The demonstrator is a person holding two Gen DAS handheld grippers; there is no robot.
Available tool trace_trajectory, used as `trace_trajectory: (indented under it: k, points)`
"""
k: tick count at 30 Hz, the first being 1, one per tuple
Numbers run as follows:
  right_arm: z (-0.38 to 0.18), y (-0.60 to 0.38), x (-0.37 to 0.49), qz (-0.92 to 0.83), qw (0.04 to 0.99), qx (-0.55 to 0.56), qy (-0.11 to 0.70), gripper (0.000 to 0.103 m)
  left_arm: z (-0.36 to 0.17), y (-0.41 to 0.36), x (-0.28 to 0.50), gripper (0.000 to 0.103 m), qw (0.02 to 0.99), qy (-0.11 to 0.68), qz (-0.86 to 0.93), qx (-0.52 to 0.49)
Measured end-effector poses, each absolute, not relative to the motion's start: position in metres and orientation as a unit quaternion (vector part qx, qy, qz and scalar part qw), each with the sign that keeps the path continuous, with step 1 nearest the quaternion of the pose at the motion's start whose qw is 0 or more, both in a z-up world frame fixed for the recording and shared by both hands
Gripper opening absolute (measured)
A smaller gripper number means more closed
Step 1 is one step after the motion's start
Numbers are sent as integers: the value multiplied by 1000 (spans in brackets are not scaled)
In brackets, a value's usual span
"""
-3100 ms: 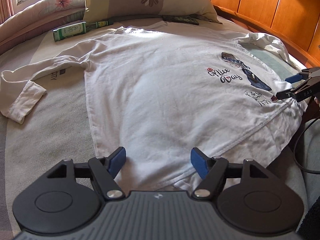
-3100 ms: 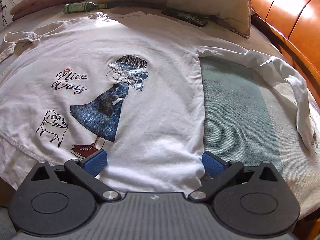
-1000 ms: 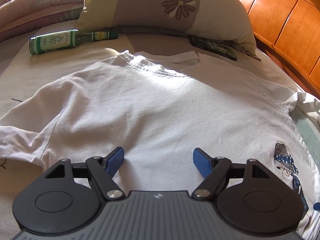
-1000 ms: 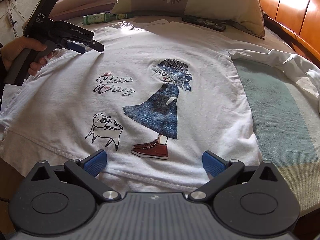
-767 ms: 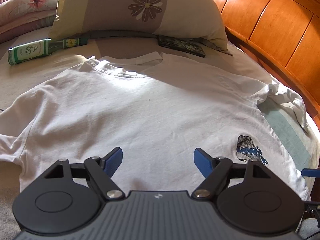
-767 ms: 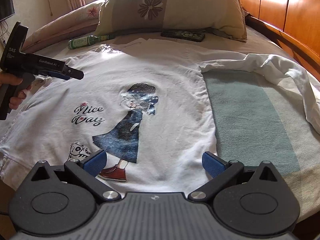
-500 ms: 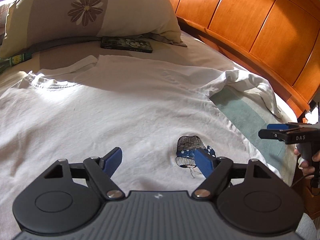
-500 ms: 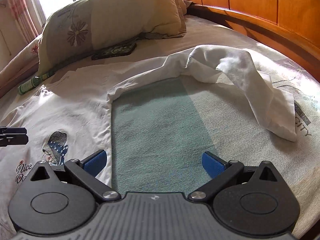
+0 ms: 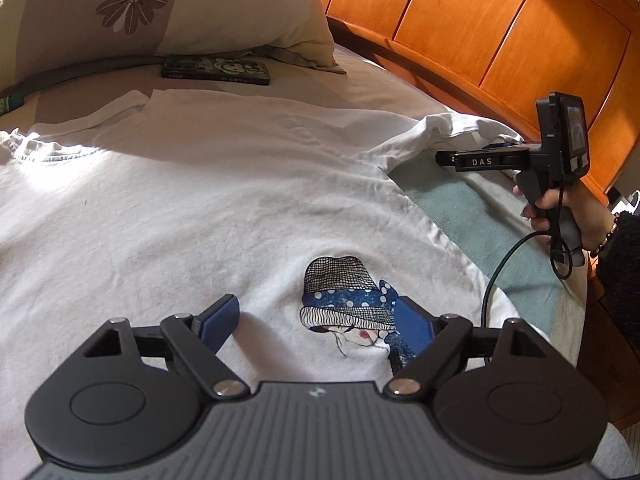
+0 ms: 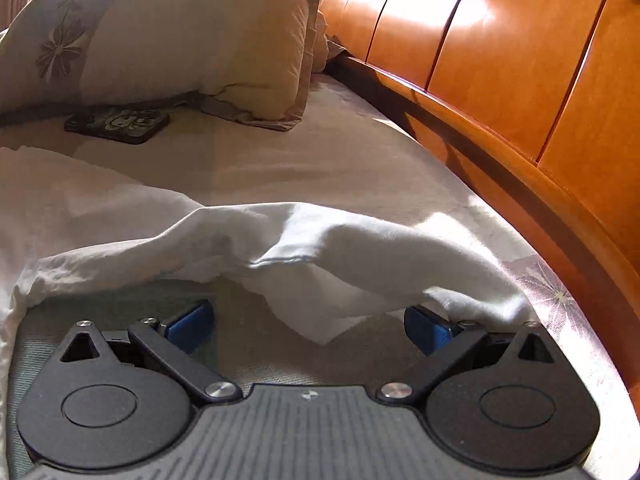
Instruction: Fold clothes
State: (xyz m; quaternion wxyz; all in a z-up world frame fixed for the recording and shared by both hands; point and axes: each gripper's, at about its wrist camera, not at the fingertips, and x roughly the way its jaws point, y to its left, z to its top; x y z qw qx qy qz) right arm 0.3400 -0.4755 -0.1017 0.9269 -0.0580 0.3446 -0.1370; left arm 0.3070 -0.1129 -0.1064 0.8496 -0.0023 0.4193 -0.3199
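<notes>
White long-sleeve T-shirt [image 9: 168, 200] lies flat, print side up, on bed w/ girl-in-hat graphic [image 9: 348, 300] at 6 o'clock of left wrist view. Left gripper [image 9: 316, 324] hovers over the graphic, blue fingers spread wide, nothing between. Right gripper [image 10: 308, 326] at the rumpled sleeve [image 10: 304, 248], 3 o'clock side of shirt; fingers spread, sleeve fabric just ahead, not pinched. Phone [image 9: 216, 69] at 12 o'clock by flowered pillow [image 9: 160, 8]; wooden headboard [image 9: 480, 40] toward 2 o'clock.
</notes>
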Motion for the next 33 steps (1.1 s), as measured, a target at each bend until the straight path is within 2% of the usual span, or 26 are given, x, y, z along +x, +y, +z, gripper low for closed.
trace_trajectory:
  k: [4,8,14,18,23,27,33]
  points:
    - [-87,-502,344,-177,931,-58,314,103,-107,-111,306,85,850,416,-322,-8]
    - [-75,-519,325,-239,937,-61,247,103,-107,-111,305,85,851,414,-322,-5]
    - [-100,-552,286,-302,904,-54,299,103,-108,-105,305,85,850,412,-328,-16]
    - [-105,-583,253,-343,883,19,321,103,-107,-104,305,85,849,413,-331,-14]
    - [-86,-577,238,-286,911,67,291,103,-108,-107,303,87,850,410,-331,-2]
    - [-66,-560,261,-211,936,93,266,103,-108,-108,302,88,851,410,-330,0]
    - [-57,-519,333,-97,948,28,303,103,-99,-105,300,88,858,401,-322,3]
